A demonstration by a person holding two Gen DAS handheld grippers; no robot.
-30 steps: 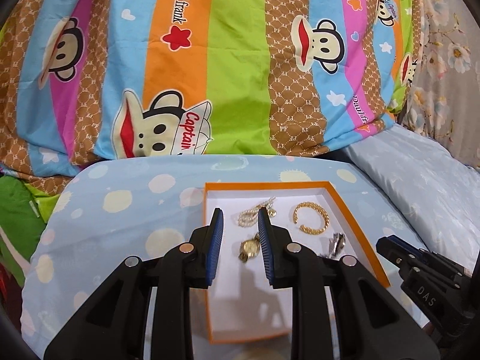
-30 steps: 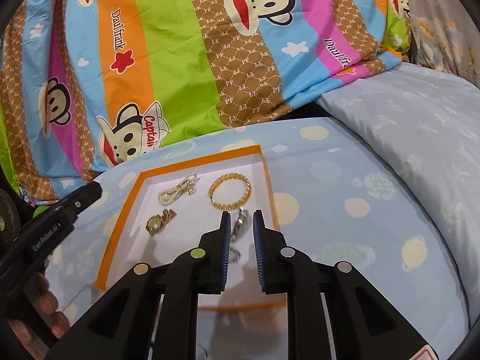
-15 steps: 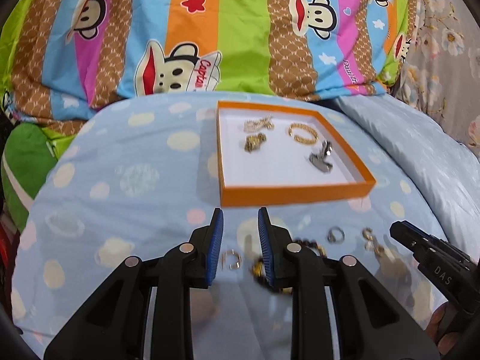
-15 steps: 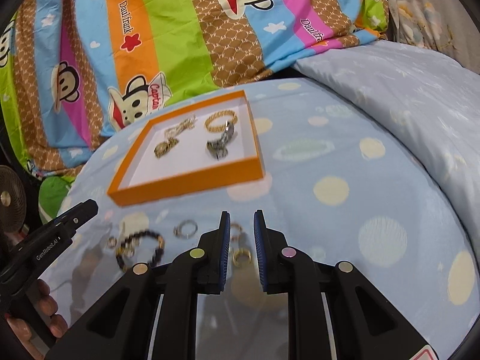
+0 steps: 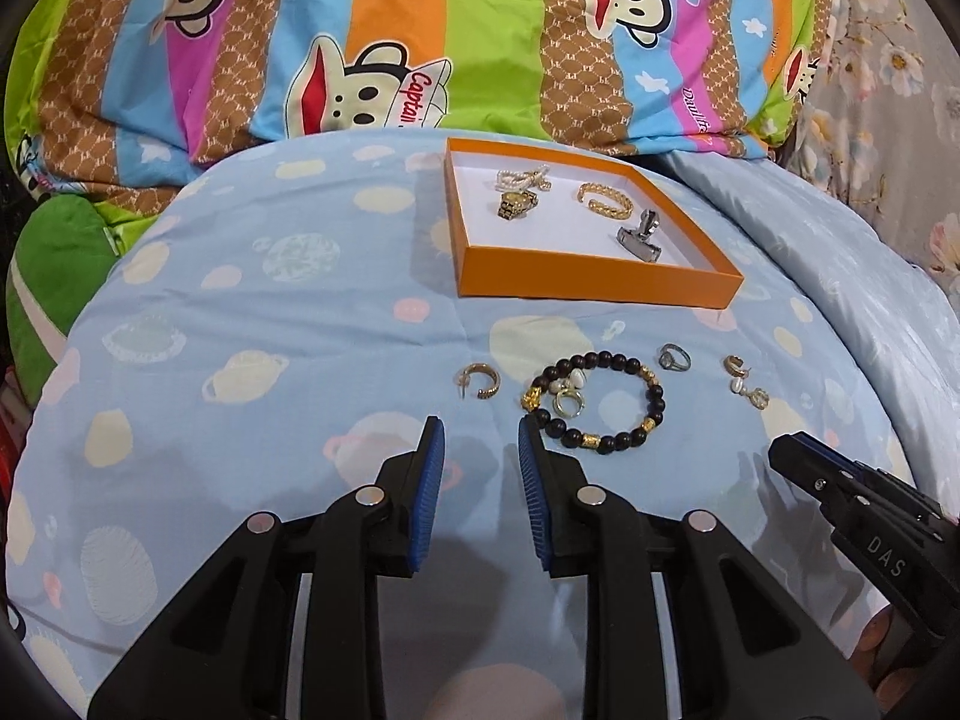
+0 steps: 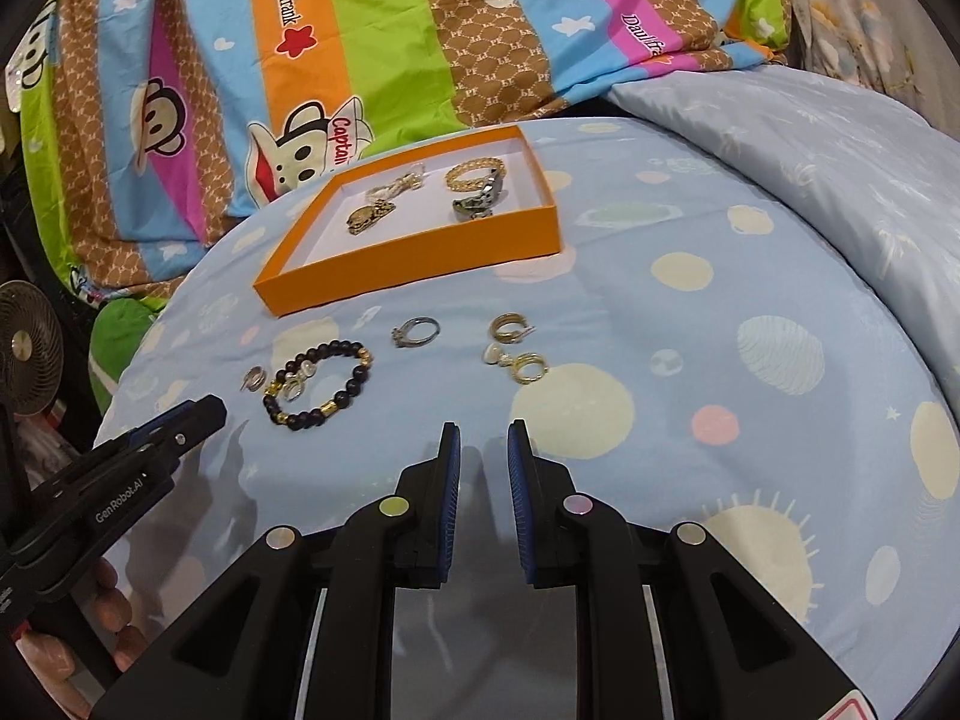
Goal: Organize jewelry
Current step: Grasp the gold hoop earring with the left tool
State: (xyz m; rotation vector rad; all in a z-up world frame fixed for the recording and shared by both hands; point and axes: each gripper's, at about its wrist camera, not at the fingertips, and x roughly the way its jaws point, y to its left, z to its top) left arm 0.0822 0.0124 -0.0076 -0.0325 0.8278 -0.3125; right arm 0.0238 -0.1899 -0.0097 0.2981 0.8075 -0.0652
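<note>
An orange box (image 5: 594,285) (image 6: 414,258) with a white floor holds a pearl piece (image 5: 522,177), a gold watch (image 5: 516,204), a gold bracelet (image 5: 605,199) and a silver watch (image 5: 639,237). In front of it on the blue sheet lie a gold hoop earring (image 5: 478,379), a black bead bracelet (image 5: 600,399) (image 6: 318,384) ringed around a small gold ring (image 5: 569,402), a silver ring (image 5: 673,357) (image 6: 417,331) and gold earrings (image 5: 744,381) (image 6: 516,348). My left gripper (image 5: 480,438) is open and empty, just short of the bead bracelet. My right gripper (image 6: 483,441) is open and empty, short of the gold earrings.
A striped monkey-print quilt (image 5: 420,30) is piled behind the box. A pale blue pillow (image 6: 810,138) lies at the right. A green cushion (image 5: 54,264) and a small fan (image 6: 27,348) are at the left edge.
Both grippers have pulled back from over the box toward me, so the loose jewelry in front of the box has come into view. Both stay open and empty.
</note>
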